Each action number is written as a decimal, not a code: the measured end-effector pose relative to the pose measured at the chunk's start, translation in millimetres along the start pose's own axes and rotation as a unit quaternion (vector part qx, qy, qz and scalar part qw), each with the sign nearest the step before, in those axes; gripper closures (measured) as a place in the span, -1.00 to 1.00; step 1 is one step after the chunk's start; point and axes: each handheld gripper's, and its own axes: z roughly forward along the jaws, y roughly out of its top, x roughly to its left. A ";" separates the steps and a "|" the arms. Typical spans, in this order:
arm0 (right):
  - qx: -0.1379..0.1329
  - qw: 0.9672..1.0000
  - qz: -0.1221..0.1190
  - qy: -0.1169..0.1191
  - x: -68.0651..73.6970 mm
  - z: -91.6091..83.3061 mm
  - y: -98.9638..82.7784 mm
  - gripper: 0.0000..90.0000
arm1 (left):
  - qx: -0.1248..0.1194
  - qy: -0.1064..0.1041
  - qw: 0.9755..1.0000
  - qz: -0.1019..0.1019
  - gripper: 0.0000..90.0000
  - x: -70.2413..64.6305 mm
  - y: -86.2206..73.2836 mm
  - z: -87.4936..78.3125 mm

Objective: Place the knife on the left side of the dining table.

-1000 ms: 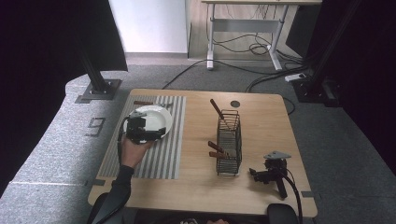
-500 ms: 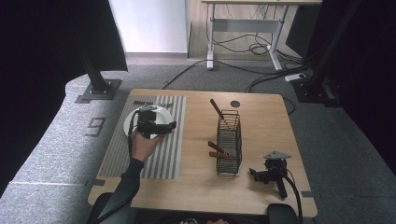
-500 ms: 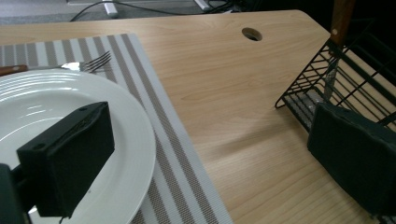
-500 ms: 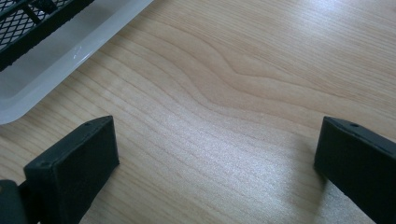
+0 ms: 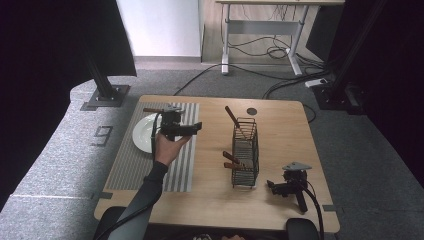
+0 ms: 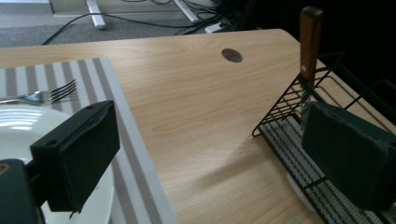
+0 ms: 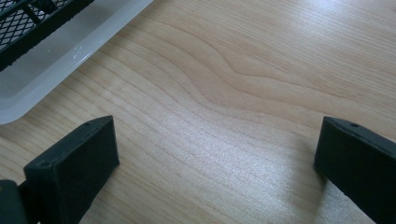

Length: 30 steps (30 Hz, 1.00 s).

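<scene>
1. A light wooden table [image 5: 280,125] with rounded corners carries everything; a round hole [image 5: 251,111] sits near its far edge.
2. A striped placemat [image 5: 130,170] covers the left part.
3. A black wire rack [image 5: 246,159] stands near the middle.
4. The right gripper [image 5: 272,185] rests on the wood near the front right corner.

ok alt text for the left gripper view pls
The left tool hangs open and empty over a wooden table, its two black jaws wide apart. A white plate and a fork sit on a striped placemat at left; a black wire rack with a wooden-handled utensil stands at right.
</scene>
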 end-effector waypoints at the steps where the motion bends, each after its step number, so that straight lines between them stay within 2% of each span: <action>1: 0.000 1.000 0.000 0.000 0.0 0.0 0.0 -1.00 | 0.000 -0.001 1.000 0.001 -0.89 -1.9 1.7 1.8; 12: 0.000 1.000 0.000 0.000 0.0 0.0 0.0 -1.00 | -0.012 -0.013 1.000 0.004 -0.80 -23.8 17.3 21.0; 21: 0.000 1.000 0.000 0.000 0.0 0.0 0.0 -1.00 | -0.026 -0.026 0.999 -0.014 -0.69 -36.9 24.2 36.8; 30: 0.000 1.000 0.000 0.000 0.0 0.0 0.0 -1.00 | -0.033 -0.035 0.999 -0.022 -0.59 -46.0 28.6 52.5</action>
